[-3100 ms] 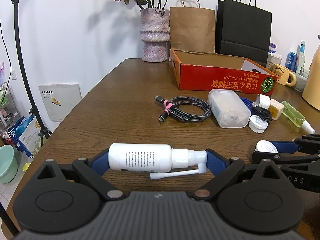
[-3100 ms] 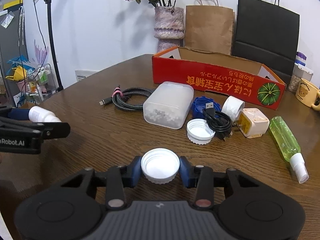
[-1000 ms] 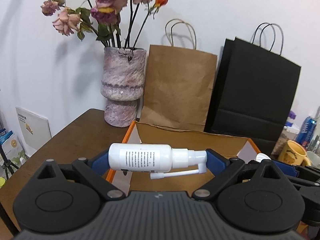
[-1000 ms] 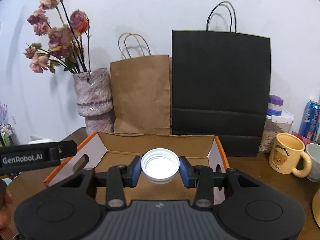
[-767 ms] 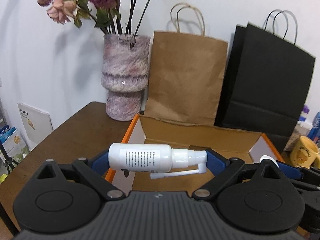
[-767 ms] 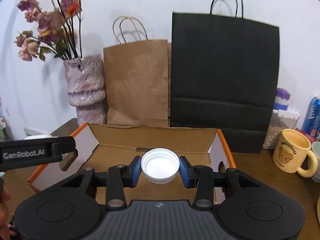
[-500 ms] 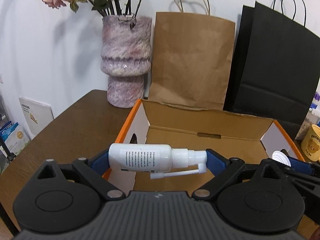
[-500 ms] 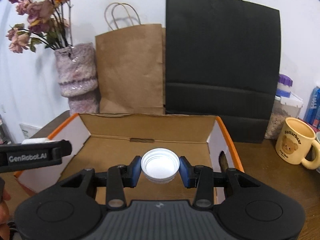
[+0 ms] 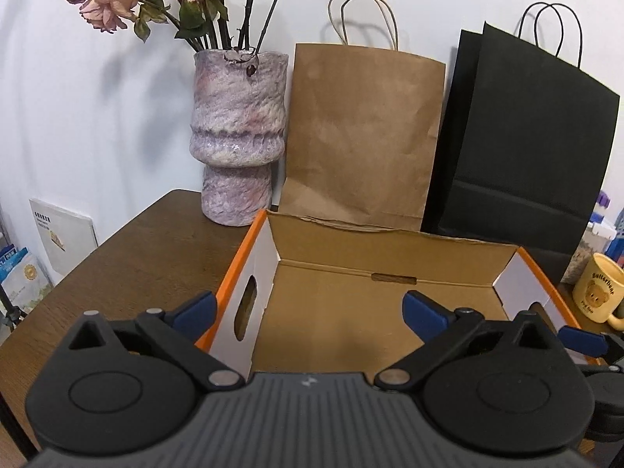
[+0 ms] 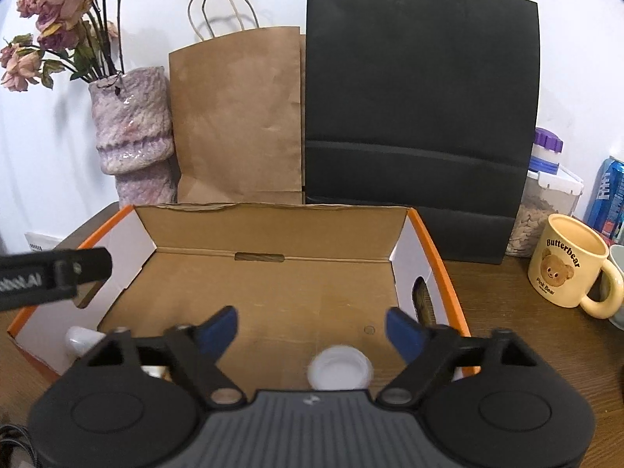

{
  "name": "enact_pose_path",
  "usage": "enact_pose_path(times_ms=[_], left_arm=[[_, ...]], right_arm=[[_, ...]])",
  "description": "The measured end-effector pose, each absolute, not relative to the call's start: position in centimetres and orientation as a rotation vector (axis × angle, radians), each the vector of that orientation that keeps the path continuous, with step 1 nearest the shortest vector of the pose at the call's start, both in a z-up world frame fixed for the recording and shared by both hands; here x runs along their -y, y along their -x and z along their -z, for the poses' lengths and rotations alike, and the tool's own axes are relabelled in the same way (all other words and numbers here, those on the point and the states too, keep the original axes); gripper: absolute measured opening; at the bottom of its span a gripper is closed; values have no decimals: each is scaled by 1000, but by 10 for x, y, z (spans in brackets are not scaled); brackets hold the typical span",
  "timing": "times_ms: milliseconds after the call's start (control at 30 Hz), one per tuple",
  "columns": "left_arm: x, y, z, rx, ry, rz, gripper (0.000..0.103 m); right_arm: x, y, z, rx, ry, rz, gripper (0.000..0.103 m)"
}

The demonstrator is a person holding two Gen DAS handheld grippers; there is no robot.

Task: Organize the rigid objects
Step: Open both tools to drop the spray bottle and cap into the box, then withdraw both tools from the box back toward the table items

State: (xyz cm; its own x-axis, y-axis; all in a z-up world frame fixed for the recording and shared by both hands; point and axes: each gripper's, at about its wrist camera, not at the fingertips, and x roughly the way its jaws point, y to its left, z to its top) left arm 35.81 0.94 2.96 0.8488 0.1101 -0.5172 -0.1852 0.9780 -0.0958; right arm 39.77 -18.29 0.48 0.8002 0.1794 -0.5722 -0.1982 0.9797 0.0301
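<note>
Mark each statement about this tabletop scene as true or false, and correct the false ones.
1. The white cap lies inside the cardboard box. True.
2. The right gripper is clamped on the cap. False: its jaws are opening and the cap sits below them, free.
3. The brown paper bag stands between the vase and the black paper bag. True.
4. The left gripper holds a spray bottle. False: its jaws are opening with nothing between them.
5. The yellow mug sits inside the box. False: it stands on the table, right of the box.
</note>
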Motion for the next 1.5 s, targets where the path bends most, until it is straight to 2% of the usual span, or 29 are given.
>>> enact_pose_path(times_ms=[33,200,767,1500], left_arm=[[-9,-358,-30,-539,142,-157,103],[-7,-358,-31,-544,127,-160,103],[-9,-320,-55,-497,123,-155,103],[-16,-215,-65,-460,113,-131,103]], right_arm=[[183,-398,-5,-612,31,-202,97],[183,-396,-7,-611,37,-201,103],[182,-362,-29,-563,58,-213,103],[209,-240,-51,-448,127,-265,103]])
